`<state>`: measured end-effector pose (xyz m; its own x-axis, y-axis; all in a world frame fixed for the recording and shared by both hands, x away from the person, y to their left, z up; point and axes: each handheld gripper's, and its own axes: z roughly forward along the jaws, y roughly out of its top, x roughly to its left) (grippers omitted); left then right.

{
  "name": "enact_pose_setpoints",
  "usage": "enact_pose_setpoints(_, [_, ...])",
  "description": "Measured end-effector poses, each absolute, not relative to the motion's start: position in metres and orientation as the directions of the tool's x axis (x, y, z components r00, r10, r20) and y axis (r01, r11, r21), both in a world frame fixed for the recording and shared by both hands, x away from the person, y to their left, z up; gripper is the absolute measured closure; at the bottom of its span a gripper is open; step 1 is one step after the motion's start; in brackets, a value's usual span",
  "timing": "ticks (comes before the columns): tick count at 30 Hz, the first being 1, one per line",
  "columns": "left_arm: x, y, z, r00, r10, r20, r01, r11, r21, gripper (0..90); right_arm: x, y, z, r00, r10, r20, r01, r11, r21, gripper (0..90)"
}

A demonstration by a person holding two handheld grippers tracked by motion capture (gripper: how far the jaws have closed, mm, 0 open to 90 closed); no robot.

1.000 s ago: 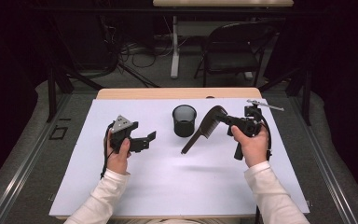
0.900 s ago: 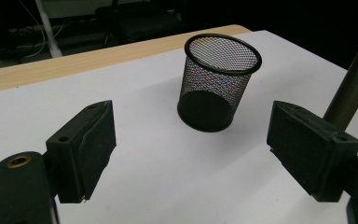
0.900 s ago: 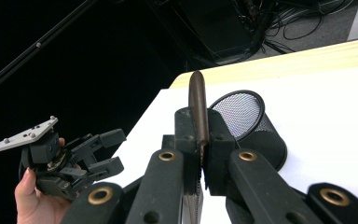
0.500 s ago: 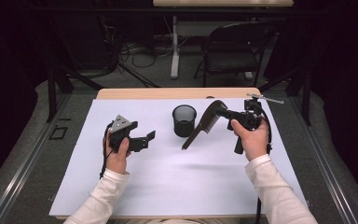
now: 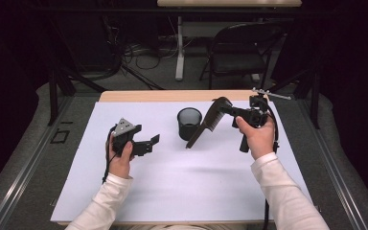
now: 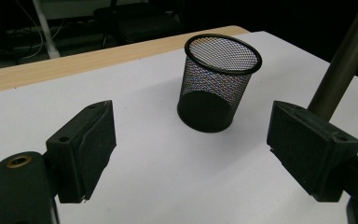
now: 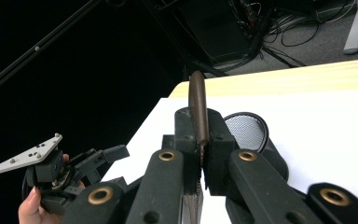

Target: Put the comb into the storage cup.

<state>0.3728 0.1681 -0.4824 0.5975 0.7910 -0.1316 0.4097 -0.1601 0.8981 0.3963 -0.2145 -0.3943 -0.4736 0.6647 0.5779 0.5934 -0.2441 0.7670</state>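
Though comb-laden [image 5: 207, 125], right tool [image 5: 227, 111] beside cup rim [image 5: 189, 110].

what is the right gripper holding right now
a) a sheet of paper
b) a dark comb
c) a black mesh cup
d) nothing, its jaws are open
b: in the high view the right gripper is clamped on a dark comb that slants down beside the mesh cup; in the right gripper view its jaws are shut on the comb's spine.

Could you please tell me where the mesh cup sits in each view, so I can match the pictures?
High view: mesh cup at table centre, just left of the comb.
Left gripper view: upper centre, beyond the open fingers.
Right gripper view: right of centre, partly behind the fingers.
Shared landmark: the table's wooden far edge.
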Motion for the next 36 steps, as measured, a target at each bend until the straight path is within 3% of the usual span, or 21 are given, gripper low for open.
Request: enact_pose_setpoints(36, [0.374,0.170,-0.483,0.589,0.796,-0.138,0.413,-0.150,0.898,15.8,0.424,-0.216,-0.355,-0.442,0.730,0.522,0.517,-0.269,0.812,86.8])
